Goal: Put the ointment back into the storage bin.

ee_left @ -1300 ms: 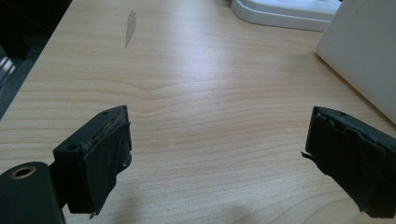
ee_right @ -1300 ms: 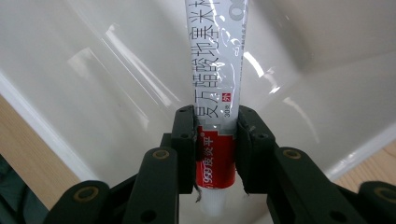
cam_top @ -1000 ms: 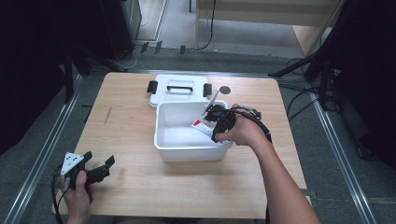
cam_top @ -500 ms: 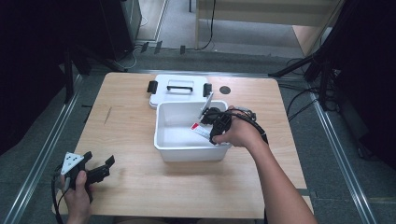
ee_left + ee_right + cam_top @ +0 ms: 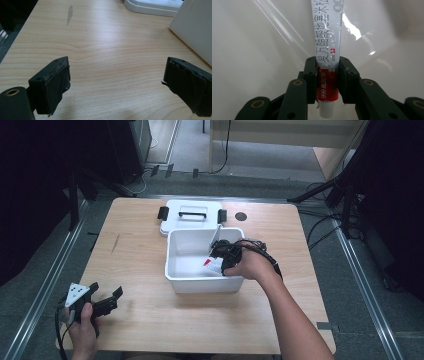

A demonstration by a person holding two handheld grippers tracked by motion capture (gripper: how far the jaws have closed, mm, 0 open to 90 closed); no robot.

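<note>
surface: wood table (image 5: pixel 150 320) | room: dark, maybe curtained | right gripper (image 5: pixel 327 65) pinching tube (image 5: pixel 327 37) | left gripper (image 5: pixel 116 82) spread

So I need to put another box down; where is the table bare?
Bare wood lies left of the white bin, between it and the left gripper, and along the near edge. The far middle is crowded: the lid sits behind the bin, where the right gripper holds a tube.

Right tongs (image 5: pixel 327 75) clamped tight; left tongs (image 5: pixel 116 85) wide apart, idle.

Left tool (image 5: pixel 115 85) gapes over the wooden table (image 5: pixel 105 50) (white box (image 5: pixel 195 27) beside).
</note>
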